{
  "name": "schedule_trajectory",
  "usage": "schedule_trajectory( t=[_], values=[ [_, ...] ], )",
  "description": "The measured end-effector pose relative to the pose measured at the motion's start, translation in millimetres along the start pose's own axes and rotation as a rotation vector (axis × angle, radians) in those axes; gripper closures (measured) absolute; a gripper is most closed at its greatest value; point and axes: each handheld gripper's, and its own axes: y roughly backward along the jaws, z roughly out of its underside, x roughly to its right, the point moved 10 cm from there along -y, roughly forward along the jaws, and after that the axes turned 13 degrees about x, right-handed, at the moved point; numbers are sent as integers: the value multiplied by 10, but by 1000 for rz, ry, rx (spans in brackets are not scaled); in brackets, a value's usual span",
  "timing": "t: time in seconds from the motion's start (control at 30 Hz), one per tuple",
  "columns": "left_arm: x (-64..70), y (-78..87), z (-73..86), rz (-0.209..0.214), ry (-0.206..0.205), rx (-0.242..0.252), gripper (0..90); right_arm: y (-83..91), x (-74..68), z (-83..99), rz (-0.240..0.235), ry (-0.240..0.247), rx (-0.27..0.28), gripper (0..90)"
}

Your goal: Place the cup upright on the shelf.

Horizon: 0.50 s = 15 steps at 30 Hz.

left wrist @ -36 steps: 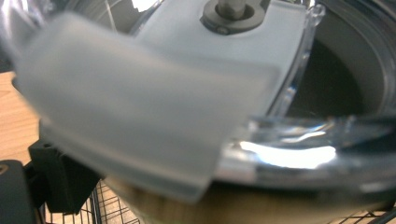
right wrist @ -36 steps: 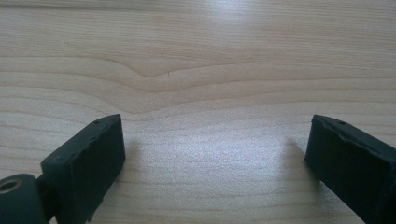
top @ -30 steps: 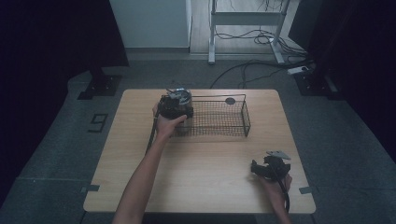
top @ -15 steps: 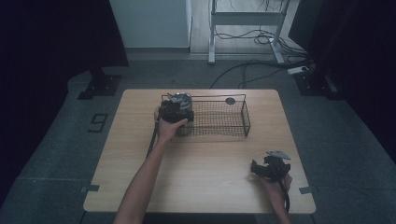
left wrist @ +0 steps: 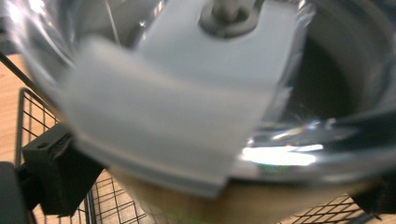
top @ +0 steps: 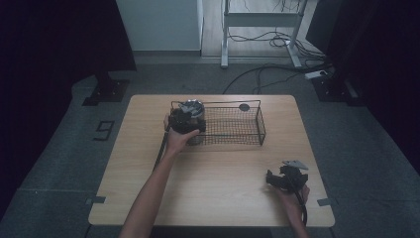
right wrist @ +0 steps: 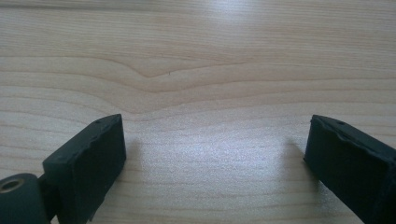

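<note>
Wooden table (top: 213,168); left gripper (top: 184,120) clamps clear cup (left wrist: 196,93) over wire basket (top: 233,124).

Blurred clear container (left wrist: 261,107) between fingers (left wrist: 51,172), above wire basket (left wrist: 42,116).

Looks like a lab or test room, not a home. Bare wooden table (top: 208,198) stands alone on grey carpet. Behind the table: metal stand frame (top: 262,20) with loose cables (top: 257,74) running over the floor, power strip (top: 317,74) beside them. Black curtains (top: 54,44) hang left and right of the table.
</note>
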Motion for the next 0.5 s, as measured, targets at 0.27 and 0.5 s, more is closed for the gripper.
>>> schedule_trajectory(
  t=[0.27,0.5],
  values=[
    [-15,173,-203,-2,-6,84,0,0,0,0,0,0,0,50],
    [29,388,-283,11,-21,124,0,1,-1,0,0,0,0,50]
  ],
)
